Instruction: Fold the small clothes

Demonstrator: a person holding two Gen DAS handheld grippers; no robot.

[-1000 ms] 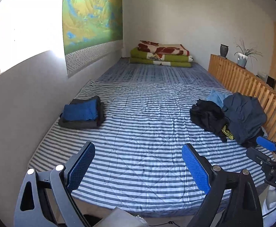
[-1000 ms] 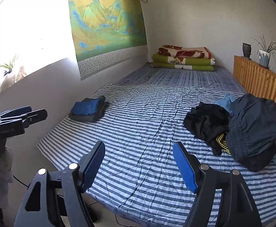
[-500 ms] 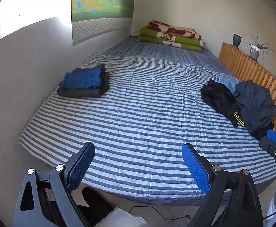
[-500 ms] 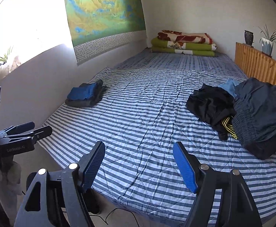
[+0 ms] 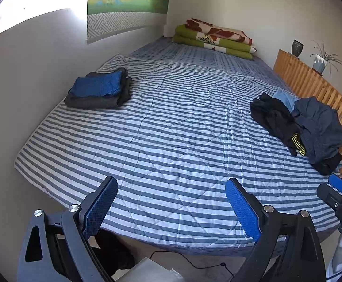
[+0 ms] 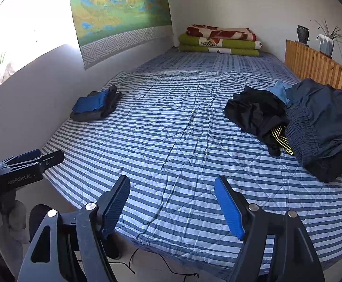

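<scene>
Both grippers, left (image 5: 171, 208) and right (image 6: 172, 205), hover spread wide and empty over the bed's (image 5: 171, 141) near edge, probably poised to fetch another garment. Beyond, a folded stack (image 5: 98, 91) sits by the left wall, well apart from the unfolded heap (image 6: 295, 124) against the wooden rail (image 6: 321, 68), likely keeping done and undone separate.

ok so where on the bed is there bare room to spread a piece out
The wide striped middle of the bed, between the folded stack by the wall and the heap of clothes by the wooden rail, lies bare. The far end holds blankets.
</scene>
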